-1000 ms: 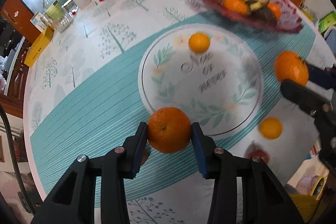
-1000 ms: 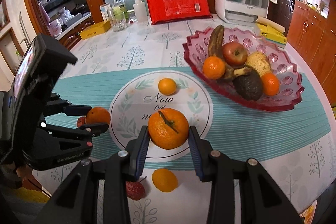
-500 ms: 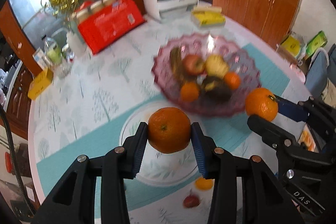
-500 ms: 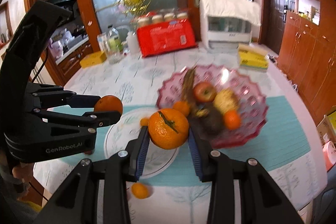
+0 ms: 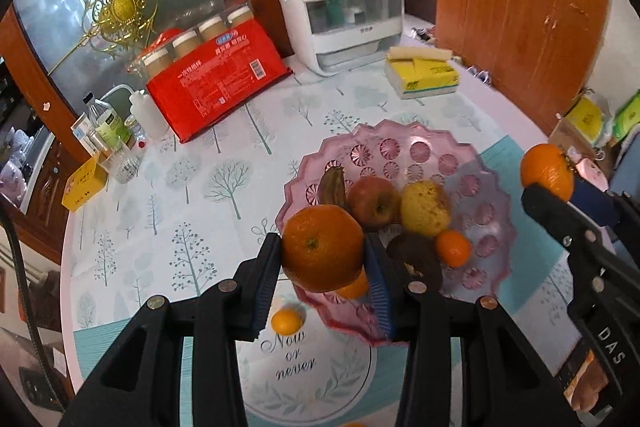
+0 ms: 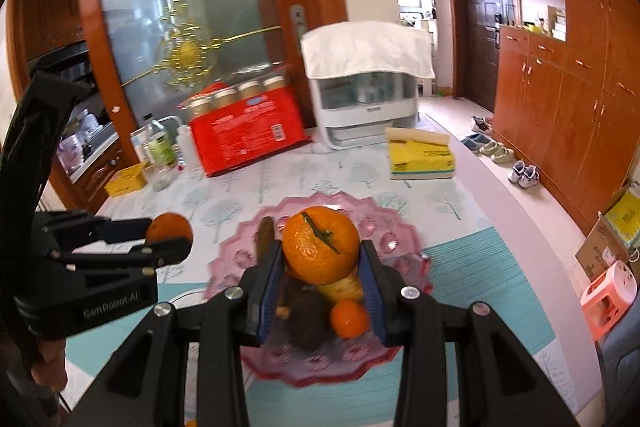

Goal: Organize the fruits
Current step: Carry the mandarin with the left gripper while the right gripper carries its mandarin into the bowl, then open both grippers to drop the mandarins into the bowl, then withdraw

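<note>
My left gripper (image 5: 322, 259) is shut on a large orange (image 5: 322, 249) and holds it in the air above the near left rim of the pink glass fruit bowl (image 5: 404, 155). My right gripper (image 6: 320, 267) is shut on another orange with a green stem (image 6: 320, 245), held above the same bowl (image 6: 394, 227). The bowl holds an apple (image 5: 374, 201), a yellow pear (image 5: 424, 207), a small orange (image 5: 453, 247), a dark avocado (image 5: 416, 259) and a brown banana (image 5: 332, 183). A small orange (image 5: 286, 321) lies on the round white mat (image 5: 308, 379).
At the back of the table stand a red package (image 5: 216, 89), a white covered appliance (image 5: 344, 7), a yellow tissue pack (image 5: 422, 77), bottles and a glass (image 5: 116, 143) and a yellow box (image 5: 84, 185). Wooden cabinets (image 6: 560, 99) line the right wall.
Both grippers have risen and moved forward with their oranges, from low over the white mat to high above the fruit bowl. The views now look further across the table.
</note>
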{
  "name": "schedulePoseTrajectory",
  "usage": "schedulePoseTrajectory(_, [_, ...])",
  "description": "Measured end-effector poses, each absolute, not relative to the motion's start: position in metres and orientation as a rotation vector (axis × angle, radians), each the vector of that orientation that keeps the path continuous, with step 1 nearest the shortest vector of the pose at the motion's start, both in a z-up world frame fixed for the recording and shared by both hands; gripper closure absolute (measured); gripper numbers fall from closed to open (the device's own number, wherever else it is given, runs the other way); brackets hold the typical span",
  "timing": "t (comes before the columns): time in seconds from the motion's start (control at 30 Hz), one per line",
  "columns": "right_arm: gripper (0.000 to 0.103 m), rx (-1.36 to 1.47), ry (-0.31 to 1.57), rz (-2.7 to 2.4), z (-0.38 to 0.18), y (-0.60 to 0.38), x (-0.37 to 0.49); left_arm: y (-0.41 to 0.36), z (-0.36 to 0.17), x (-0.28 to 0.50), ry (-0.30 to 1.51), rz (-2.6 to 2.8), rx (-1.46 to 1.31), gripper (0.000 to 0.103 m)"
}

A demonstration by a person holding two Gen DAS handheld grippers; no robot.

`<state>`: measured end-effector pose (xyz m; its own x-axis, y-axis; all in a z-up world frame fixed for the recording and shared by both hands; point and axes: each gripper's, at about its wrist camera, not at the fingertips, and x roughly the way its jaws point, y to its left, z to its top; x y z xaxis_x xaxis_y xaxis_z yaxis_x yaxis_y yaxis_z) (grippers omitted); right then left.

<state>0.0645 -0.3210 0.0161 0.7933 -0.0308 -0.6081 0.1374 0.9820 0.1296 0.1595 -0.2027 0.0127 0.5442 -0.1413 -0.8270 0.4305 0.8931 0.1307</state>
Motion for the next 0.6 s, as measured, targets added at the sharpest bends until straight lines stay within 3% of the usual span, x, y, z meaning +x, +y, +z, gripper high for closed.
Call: schedulePoseTrajectory(0.6, [0.065,0.220,0.898,-0.111,-0.074,-0.361,0.124,-0.250,-0.062,0.202,1.051,-0.300,0.437,0.062])
